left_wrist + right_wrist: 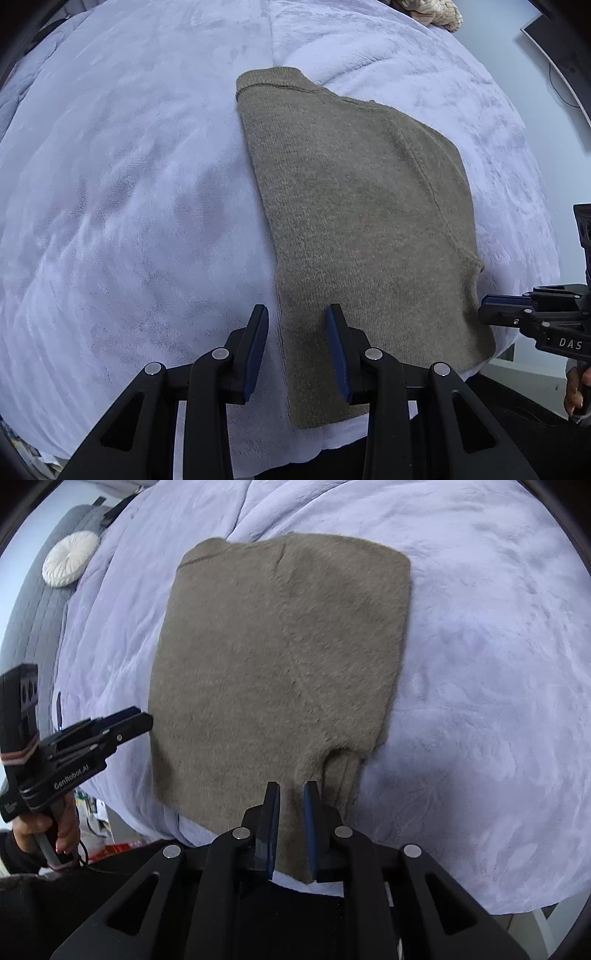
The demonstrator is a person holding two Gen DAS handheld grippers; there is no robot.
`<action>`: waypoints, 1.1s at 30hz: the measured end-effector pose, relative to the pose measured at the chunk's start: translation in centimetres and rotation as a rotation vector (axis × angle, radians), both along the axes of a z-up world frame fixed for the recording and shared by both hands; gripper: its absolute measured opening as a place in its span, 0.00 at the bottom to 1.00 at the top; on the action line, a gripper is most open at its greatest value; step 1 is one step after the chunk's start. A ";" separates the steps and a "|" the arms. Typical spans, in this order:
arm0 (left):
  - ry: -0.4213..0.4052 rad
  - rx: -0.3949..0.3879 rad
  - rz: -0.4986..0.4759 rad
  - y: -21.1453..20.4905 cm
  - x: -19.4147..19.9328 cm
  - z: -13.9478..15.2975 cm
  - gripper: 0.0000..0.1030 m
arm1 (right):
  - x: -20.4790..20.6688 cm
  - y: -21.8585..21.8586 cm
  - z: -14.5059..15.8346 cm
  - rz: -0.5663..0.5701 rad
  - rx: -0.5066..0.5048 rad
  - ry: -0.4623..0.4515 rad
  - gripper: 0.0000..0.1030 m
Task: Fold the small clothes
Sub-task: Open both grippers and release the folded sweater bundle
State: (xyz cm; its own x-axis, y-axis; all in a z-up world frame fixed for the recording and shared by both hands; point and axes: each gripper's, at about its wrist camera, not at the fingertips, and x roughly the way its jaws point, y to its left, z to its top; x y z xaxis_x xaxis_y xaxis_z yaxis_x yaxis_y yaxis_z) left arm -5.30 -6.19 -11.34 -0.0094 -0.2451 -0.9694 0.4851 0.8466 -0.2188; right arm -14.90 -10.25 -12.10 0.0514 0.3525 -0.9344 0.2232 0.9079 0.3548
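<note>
An olive-brown knitted sweater (354, 206) lies folded into a narrow rectangle on a lavender blanket (129, 184); it also shows in the right wrist view (273, 657). My left gripper (297, 314) is open above the sweater's near left edge, one finger over the blanket and one over the knit. My right gripper (291, 790) is open with a narrow gap over the sweater's near right corner, beside a tucked sleeve fold (341, 771). Each gripper shows in the other's view, the right one (491, 308) and the left one (142, 718), at the sweater's near sides.
The blanket (480, 664) covers a bed whose near edge lies just below the sweater. A round white cushion (70, 563) sits at the far left on grey bedding. A beige plush item (432, 13) lies at the far edge. A dark monitor (557, 48) stands at right.
</note>
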 end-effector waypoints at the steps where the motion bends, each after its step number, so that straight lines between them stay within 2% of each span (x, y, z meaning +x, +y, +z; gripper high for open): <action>1: 0.011 -0.004 -0.015 0.0 -0.2 -0.2 0.34 | 0.1 0.8 -0.1 0.024 -0.009 0.015 0.15; 3: 0.043 -0.001 -0.051 -0.2 -0.6 -0.7 0.34 | -0.2 1.5 -1.2 0.056 -0.020 0.058 0.14; 6: 0.087 0.044 -0.136 -0.5 -1.8 -2.5 0.34 | -0.6 1.6 -2.8 0.056 -0.003 0.100 0.14; 7: 0.094 0.050 -0.150 -0.4 -2.1 -2.9 0.36 | -0.6 1.6 -3.0 0.062 -0.003 0.101 0.14; 8: 0.100 0.067 -0.157 -0.3 -2.4 -3.3 0.46 | -0.6 1.7 -3.0 0.069 -0.006 0.103 0.14; 10: 0.095 0.081 -0.140 0.1 -2.5 -3.5 0.51 | -0.5 1.9 -3.0 0.084 -0.014 0.106 0.14; 14: 0.115 0.059 -0.098 1.0 -2.2 -3.3 0.51 | -0.9 2.6 -2.3 0.124 -0.039 0.106 0.14; 19: 0.090 0.064 -0.087 1.4 -2.1 -2.5 0.51 | -0.9 1.1 -1.0 0.076 -0.038 0.099 0.16; 20: 0.086 0.065 -0.083 1.5 -2.0 -2.3 0.51 | -0.9 0.7 -0.8 0.058 -0.050 0.100 0.25; 21: 0.084 0.063 -0.079 1.5 -1.7 -2.3 0.51 | -0.9 0.3 -0.5 0.039 -0.073 0.102 0.41; 23: 0.081 0.063 -0.074 1.5 -1.5 -2.1 0.51 | -1.0 -0.4 -0.1 0.002 -0.088 0.100 0.51; 29: 0.067 0.074 -0.082 1.3 -1.1 -1.3 0.51 | -0.6 -1.8 0.2 -0.068 -0.067 0.088 0.51; 33: 0.026 0.066 -0.058 1.1 -0.9 0.2 0.51 | -0.4 -1.3 0.2 -0.094 -0.065 0.091 0.54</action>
